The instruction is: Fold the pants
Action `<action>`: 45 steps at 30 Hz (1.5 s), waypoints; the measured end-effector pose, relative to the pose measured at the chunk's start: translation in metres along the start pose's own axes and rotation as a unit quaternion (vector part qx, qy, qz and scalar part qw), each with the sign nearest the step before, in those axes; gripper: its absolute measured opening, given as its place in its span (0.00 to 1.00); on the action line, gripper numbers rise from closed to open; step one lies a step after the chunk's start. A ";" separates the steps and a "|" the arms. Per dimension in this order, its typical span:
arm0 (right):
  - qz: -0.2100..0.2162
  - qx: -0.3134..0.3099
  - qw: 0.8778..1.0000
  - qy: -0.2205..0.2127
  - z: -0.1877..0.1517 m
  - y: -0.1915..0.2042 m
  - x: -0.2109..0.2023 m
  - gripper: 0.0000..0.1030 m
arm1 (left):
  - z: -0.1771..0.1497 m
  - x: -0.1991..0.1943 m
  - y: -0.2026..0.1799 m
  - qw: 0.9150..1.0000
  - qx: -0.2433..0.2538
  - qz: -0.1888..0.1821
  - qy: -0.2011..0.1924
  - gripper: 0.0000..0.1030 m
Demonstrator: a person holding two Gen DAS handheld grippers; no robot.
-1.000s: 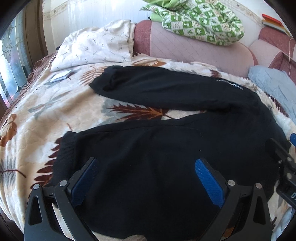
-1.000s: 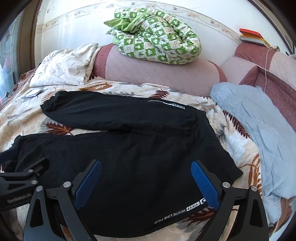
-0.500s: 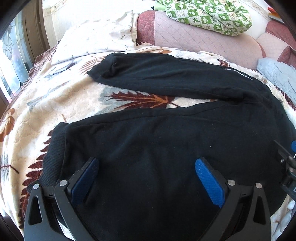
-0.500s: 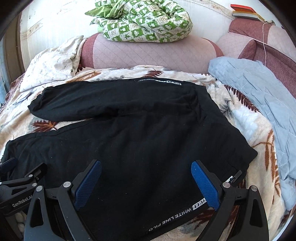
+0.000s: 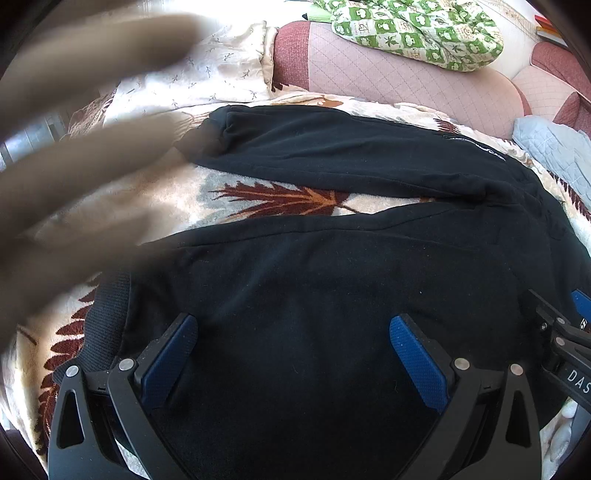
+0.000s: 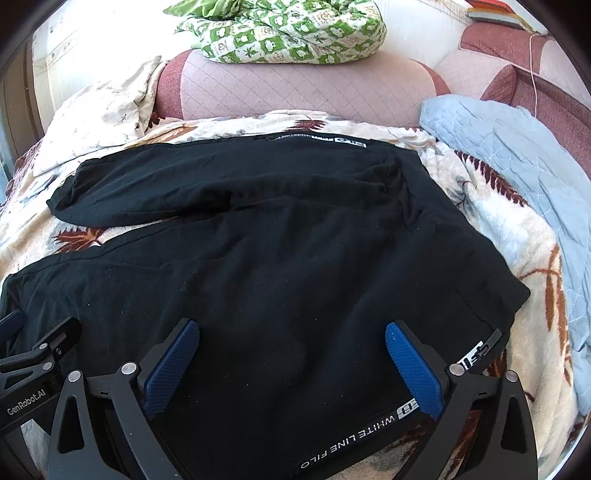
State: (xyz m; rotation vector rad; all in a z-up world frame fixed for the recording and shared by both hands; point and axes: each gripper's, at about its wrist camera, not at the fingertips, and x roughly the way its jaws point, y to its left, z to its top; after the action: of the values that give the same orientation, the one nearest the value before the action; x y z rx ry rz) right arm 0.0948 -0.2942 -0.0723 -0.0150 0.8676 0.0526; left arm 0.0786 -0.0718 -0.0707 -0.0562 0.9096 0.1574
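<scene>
While both claws hang low over the cloth, the scene reads as follows.

Pants (image 6: 280, 258): black, spread flat on the leaf-patterned blanket (image 6: 491, 236); two legs run toward the left and part in a narrow V, with blanket showing between them; white lettering runs along the near edge by the waist.
Far leg (image 5: 332, 155): lies nearer the headboard, its cuff end at the left.
Near leg (image 5: 314, 295): lies under both claws; its ribbed cuff (image 5: 107, 317) sits at the left edge.
Left gripper (image 5: 293, 354): fingers spread wide, blue pads (image 5: 168, 360) over the near leg close to the cuff, nothing held between them.
Right gripper (image 6: 291, 363): fingers spread wide over the waist end, nothing held; the lettered edge passes beneath its right pad (image 6: 415, 369).
Blurred fingers (image 5: 85, 158): a hand very near the left lens, covering the upper left of that view.
Pillow (image 6: 99, 118): pale, at the head of the bed, left.
Headboard (image 6: 306, 88): pink, quilted.
Green checked quilt (image 6: 291, 29): bundled on top of the headboard.
Blue quilted cover (image 6: 524, 155): on the right, beside the waist end.
</scene>
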 end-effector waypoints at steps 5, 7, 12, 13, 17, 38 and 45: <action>0.008 0.005 1.000 0.005 0.000 -0.001 0.004 1.00 | -0.002 0.001 0.001 1.000 0.002 0.003 0.001 1.00; 0.010 0.007 1.000 0.006 -0.001 -0.002 0.005 1.00 | -0.003 0.001 0.003 1.000 0.000 0.001 0.003 1.00; 0.009 0.007 1.000 0.006 -0.001 -0.002 0.006 1.00 | -0.004 0.002 0.007 1.000 0.001 0.002 0.004 1.00; 0.008 0.007 1.000 0.006 -0.001 -0.001 0.006 1.00 | -0.004 0.002 0.008 1.000 0.000 0.001 0.004 1.00; 0.009 0.008 1.000 0.006 -0.001 -0.002 0.006 1.00 | -0.005 0.002 0.012 1.000 0.000 0.001 0.005 1.00; 0.009 0.008 1.000 0.006 -0.001 -0.002 0.007 1.00 | -0.006 0.002 0.015 1.000 0.001 0.002 0.004 1.00; 0.010 0.008 1.000 0.006 -0.001 -0.002 0.007 1.00 | -0.007 0.001 0.014 1.000 0.001 0.003 0.003 1.00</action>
State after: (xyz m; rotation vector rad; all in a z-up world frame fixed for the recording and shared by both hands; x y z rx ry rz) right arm 0.0985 -0.2956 -0.0778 0.0086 0.8806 0.0634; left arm 0.0714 -0.0589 -0.0756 -0.0526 0.9166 0.1611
